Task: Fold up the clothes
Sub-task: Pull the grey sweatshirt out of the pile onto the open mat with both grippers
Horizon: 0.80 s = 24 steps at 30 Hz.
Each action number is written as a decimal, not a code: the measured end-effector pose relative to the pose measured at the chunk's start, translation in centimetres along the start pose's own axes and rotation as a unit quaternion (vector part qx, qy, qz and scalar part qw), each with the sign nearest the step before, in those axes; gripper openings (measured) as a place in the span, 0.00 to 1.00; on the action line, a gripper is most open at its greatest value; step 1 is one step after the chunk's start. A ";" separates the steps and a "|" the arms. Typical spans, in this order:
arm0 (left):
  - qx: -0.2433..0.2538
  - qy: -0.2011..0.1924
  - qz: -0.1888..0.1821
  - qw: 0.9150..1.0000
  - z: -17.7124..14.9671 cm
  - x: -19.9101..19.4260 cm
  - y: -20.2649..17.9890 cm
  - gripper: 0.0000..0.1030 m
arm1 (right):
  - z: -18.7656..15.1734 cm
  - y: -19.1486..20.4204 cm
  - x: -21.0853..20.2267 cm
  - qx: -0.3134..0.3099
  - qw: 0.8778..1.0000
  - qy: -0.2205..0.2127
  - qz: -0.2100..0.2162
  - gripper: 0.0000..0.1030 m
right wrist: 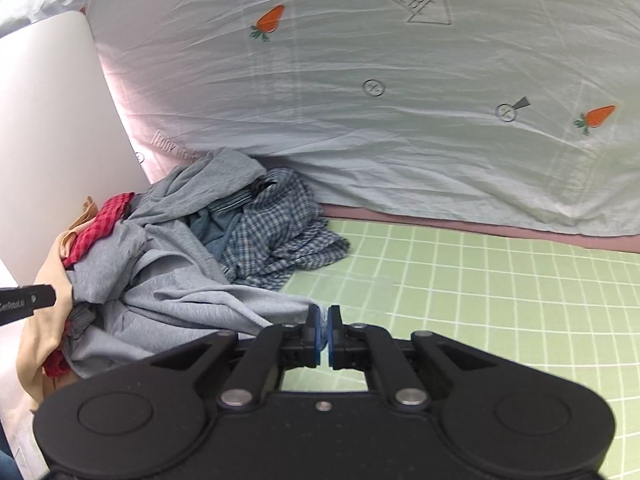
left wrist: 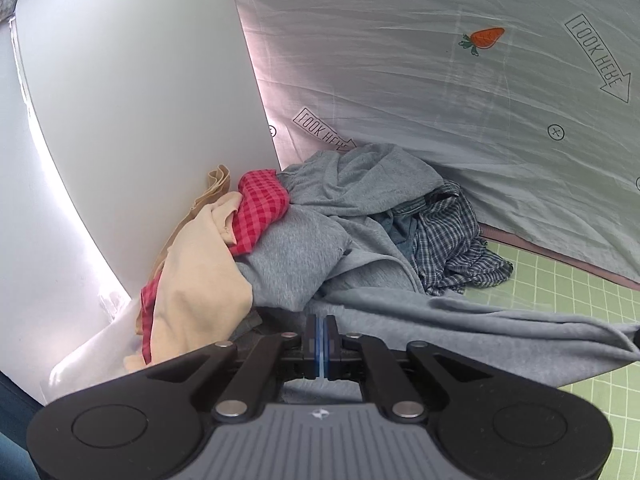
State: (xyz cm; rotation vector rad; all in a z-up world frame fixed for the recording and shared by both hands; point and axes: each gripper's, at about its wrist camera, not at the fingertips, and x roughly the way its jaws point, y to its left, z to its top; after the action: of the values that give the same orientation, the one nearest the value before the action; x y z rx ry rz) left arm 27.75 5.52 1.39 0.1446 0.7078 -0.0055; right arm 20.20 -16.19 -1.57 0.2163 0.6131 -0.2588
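Pinching the grey garment (right wrist: pixel 192 308) by its edge beside the clothes pile (left wrist: pixel 360 216), both the left gripper (left wrist: pixel 321 326) and right gripper (right wrist: pixel 323 320) are clamped tight, so it may drag tangled neighbours along.

The grey garment (left wrist: pixel 400 304) is showing as soft, matt jersey cloth, while the blue checked shirt (right wrist: pixel 280 232) beside it is looking like thin, crumpled woven fabric. The green grid mat (right wrist: pixel 480 280) is appearing smooth and matt, and the white panel (left wrist: pixel 140 120) is gleaming faintly like smooth plastic.
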 end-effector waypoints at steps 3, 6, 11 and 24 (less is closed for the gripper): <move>-0.005 0.007 0.002 1.000 -0.1 0.4 0.5 0.05 | 0.5 -3.0 -0.3 0.001 0.999 -0.013 -0.048 0.03; -0.011 0.014 0.002 1.000 -0.2 1.1 1.0 0.06 | 0.8 -7.1 0.3 0.034 0.995 -0.014 -0.097 0.02; -0.013 0.027 -0.006 1.000 -0.3 3.4 1.5 0.18 | 0.6 -10.9 1.2 0.032 0.981 -0.024 -0.191 0.00; 0.089 0.010 0.035 0.995 1.8 11.9 -1.3 0.64 | -0.9 -15.4 4.7 0.065 0.968 0.061 -0.235 0.03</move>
State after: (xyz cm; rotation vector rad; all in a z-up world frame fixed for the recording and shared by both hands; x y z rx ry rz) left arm 37.94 4.48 -5.15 0.3404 0.7207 -0.0004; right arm 18.71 -31.35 -6.97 0.2115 0.7670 -0.7508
